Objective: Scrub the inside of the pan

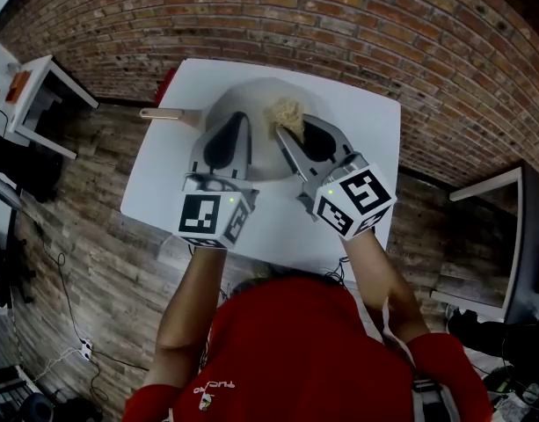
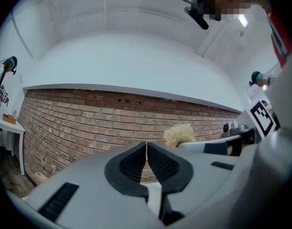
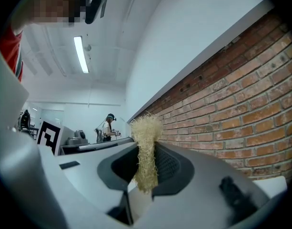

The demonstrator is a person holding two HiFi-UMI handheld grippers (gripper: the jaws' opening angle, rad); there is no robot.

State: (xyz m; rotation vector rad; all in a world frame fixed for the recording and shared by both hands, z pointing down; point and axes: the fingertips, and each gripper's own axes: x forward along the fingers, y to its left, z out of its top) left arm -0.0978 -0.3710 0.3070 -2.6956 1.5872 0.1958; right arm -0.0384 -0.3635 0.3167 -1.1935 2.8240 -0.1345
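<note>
Your right gripper is clamped on the straw-coloured scrubber, with the wad poking past the tips so fibres hit metal first, I'd guess. The left gripper has its 2 jaws pressed together on nothing. The pan sits on the white table, under both.

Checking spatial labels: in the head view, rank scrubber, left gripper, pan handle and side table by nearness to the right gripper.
1. Scrubber, clamped in the right gripper.
2. Left gripper, just to its left.
3. Pan handle, farther left.
4. Side table, far left by the wall.
</note>
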